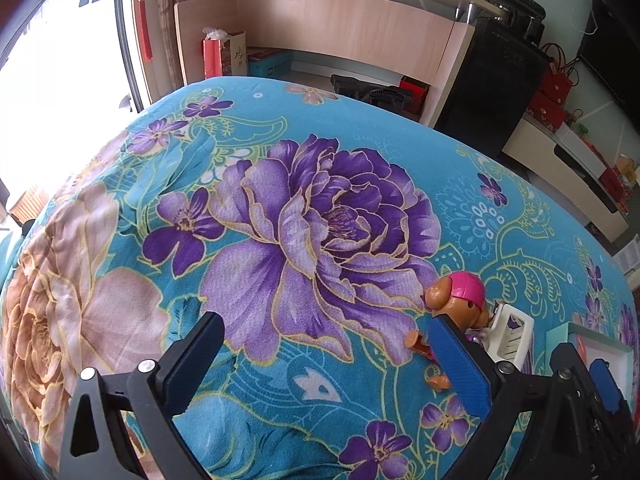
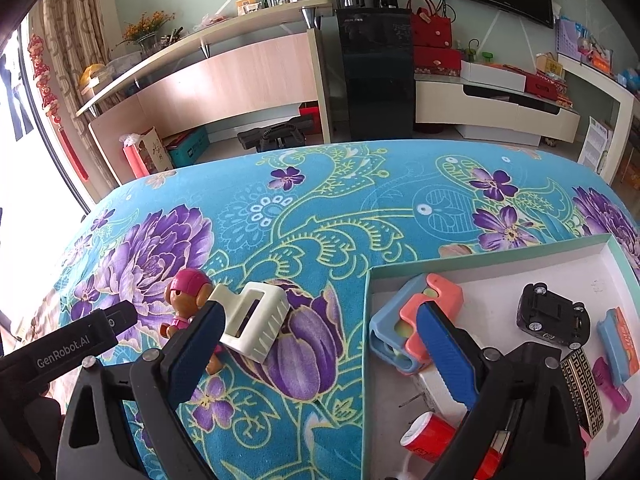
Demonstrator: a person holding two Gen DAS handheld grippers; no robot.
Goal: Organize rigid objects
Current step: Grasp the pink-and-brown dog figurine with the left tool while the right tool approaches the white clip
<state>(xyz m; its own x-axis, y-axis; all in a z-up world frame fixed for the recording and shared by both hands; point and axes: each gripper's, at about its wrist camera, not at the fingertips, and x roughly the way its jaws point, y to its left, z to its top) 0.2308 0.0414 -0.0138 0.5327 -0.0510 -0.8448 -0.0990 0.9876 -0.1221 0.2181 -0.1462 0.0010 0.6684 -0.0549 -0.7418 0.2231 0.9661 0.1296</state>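
Reading "GenRobot.AI" along the left tongs (image 2: 120, 316).

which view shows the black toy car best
The right wrist view. There the black toy car lies fully visible in the white box, wheels facing up. The left wrist view shows only a corner of that box at its right edge; the car is not visible there.
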